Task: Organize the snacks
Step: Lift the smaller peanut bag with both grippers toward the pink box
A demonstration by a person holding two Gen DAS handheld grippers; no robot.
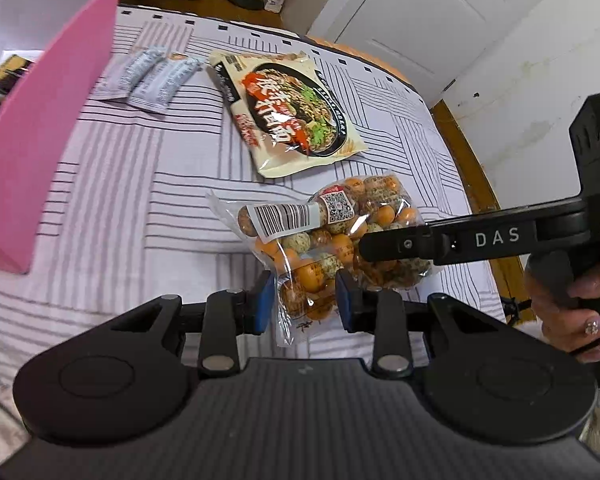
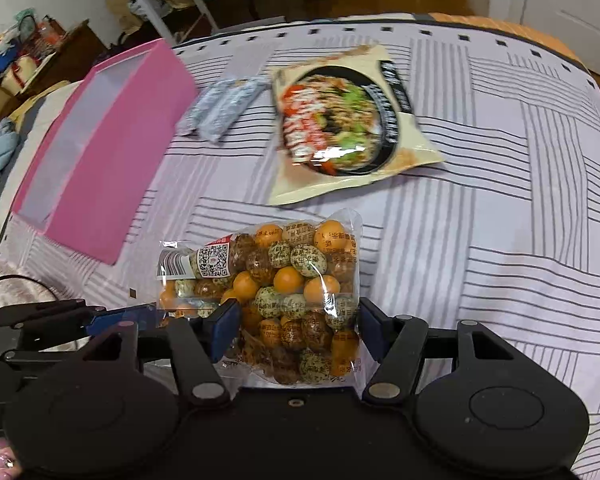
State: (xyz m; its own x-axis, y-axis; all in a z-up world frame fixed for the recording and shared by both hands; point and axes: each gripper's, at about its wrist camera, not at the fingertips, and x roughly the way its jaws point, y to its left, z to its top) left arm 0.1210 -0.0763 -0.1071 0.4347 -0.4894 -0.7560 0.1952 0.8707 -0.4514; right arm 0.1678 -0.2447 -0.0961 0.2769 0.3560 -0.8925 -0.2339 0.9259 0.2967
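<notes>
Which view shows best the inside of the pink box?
The right wrist view: the pink box appears whole, its white inside open from above. The left wrist view shows the pink box cut by the frame edge, mostly its outer wall.

"DAS" on right tool (image 1: 364, 246) arm; barcode + QR labels on candy bag (image 1: 332, 240).

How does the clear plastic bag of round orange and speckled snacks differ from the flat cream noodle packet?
The clear plastic bag of round snacks is see-through and lumpy; the flat cream noodle packet is opaque and printed. The bag sits between both grippers' fingers; the packet lies untouched, farther away. Both are on the striped sheet.
</notes>
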